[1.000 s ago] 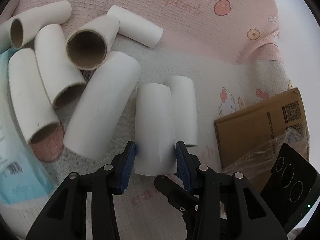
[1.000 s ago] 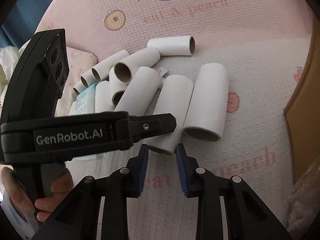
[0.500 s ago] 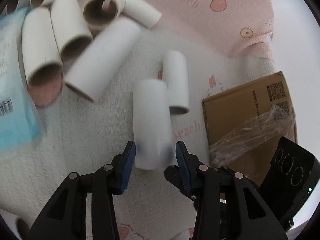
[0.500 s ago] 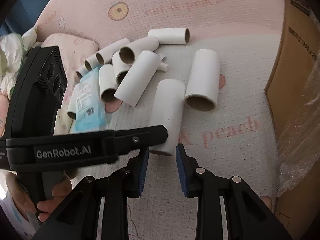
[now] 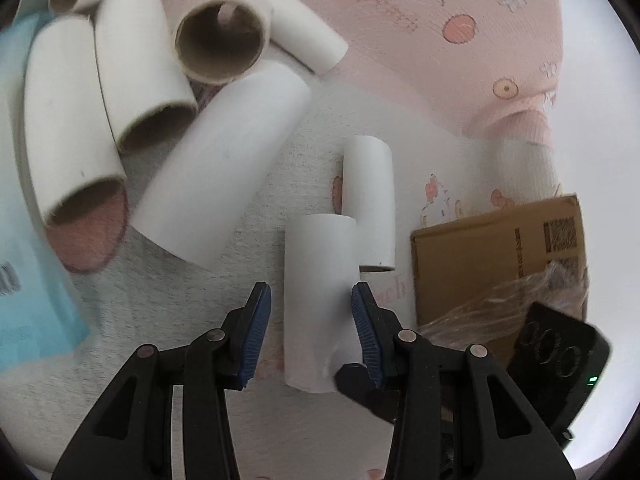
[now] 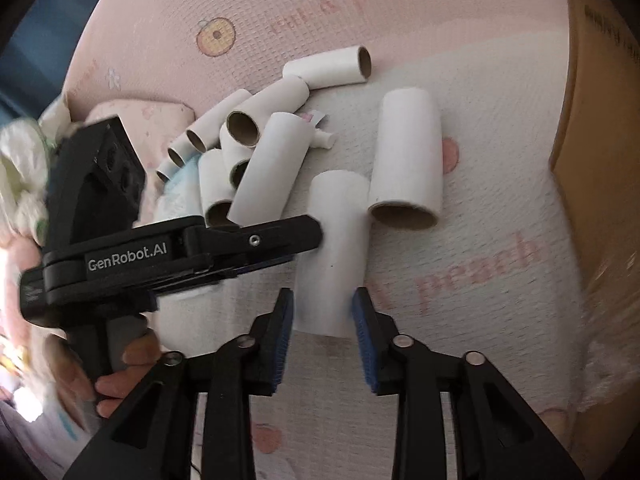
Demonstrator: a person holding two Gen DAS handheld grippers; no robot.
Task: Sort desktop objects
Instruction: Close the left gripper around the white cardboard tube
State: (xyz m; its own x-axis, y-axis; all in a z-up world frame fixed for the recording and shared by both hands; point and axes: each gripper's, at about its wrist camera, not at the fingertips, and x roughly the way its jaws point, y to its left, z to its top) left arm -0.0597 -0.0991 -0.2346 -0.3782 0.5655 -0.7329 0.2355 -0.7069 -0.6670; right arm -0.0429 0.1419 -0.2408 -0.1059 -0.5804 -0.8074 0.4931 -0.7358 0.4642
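Observation:
Several white cardboard tubes lie on a pink and white cartoon blanket. One tube (image 5: 320, 300) sits between the jaws of my left gripper (image 5: 310, 332); the left pad stands off it, so the jaws are open. The same tube (image 6: 334, 252) lies between the pads of my right gripper (image 6: 322, 330), whose jaws close on its near end; contact on both sides looks likely. A second tube (image 5: 370, 204) lies just behind and right, also in the right wrist view (image 6: 408, 156). A pile of tubes (image 5: 140, 92) lies to the left, also in the right wrist view (image 6: 256, 136).
A brown cardboard box (image 5: 496, 256) with plastic wrap stands at the right, also in the right wrist view (image 6: 600, 120). A light blue packet (image 5: 24, 240) lies at the left edge. The left gripper body (image 6: 160, 252) crosses the right wrist view.
The left gripper has let go of the tube, its left pad now off it. The right gripper has moved in around the tube's near end. Both views shifted closer to the pile.

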